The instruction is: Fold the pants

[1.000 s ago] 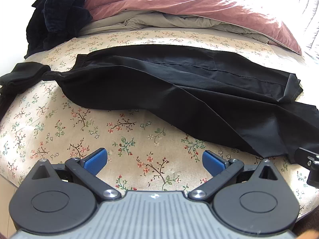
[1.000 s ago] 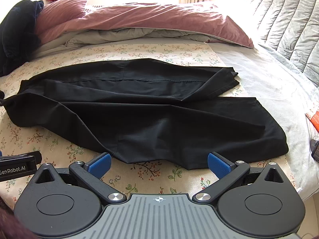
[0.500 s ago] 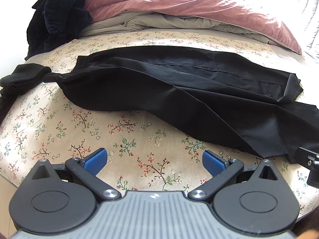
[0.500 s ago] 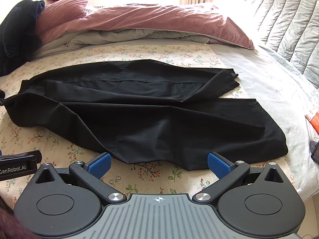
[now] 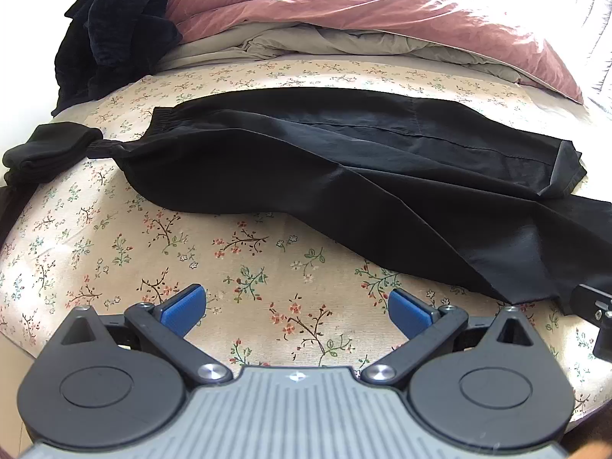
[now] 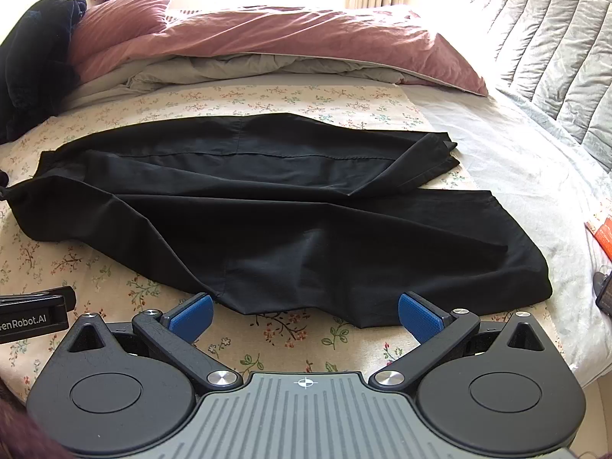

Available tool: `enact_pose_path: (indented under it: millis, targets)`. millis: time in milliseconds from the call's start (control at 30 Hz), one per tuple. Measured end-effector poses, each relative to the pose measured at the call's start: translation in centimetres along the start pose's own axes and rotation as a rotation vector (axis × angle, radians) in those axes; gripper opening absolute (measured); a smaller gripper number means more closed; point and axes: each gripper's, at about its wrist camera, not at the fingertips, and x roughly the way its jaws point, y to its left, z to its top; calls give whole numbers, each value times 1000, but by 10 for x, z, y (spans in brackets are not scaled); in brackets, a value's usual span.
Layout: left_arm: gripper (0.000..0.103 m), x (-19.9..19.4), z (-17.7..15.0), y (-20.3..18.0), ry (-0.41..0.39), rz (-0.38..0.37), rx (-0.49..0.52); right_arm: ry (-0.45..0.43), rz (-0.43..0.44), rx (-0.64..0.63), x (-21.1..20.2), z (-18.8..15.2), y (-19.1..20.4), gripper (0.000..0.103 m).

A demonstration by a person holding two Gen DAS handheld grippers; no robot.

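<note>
Black pants (image 5: 344,168) (image 6: 267,214) lie across the floral sheet, waistband to the left, the two legs running right and partly overlapping. The far leg's hem (image 6: 440,153) is turned back. My left gripper (image 5: 296,310) hovers open over bare sheet in front of the pants' left half, nothing between its blue pads. My right gripper (image 6: 304,311) is open too, its blue pads just short of the near leg's lower edge. Each gripper's side shows at the edge of the other's view.
A pink duvet (image 6: 267,42) over grey bedding lies at the back. Dark clothes (image 5: 114,26) are piled back left, and a small black folded item (image 5: 46,149) sits by the waistband. A padded grey headboard (image 6: 554,49) is right; small objects (image 6: 602,229) lie at the right edge.
Both views have shifted very slightly; the pants sit a touch lower in the frames. The pants and both grippers' open jaws are unchanged.
</note>
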Motion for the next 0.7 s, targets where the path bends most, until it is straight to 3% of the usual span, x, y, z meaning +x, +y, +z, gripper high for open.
enact_pose_path:
  millis: [233,400,467,567,700]
  targets:
    - [103,5,1,5,-9,18,-2,1,-1,-11,4,1,1,103]
    - [103,12,7,25,-98,-40,-19,-41,21,-42,7,5,0,103]
    - [103,17,13,38,-123,-44,-19,-52,76,-56,11,9,0,103]
    - [103,29,27,66,-100,-47,-37,-24,193,-85,22,17,4,103]
    - [103,50,47,124,-77,-84,-188,15,375,-104,45,26,13,101]
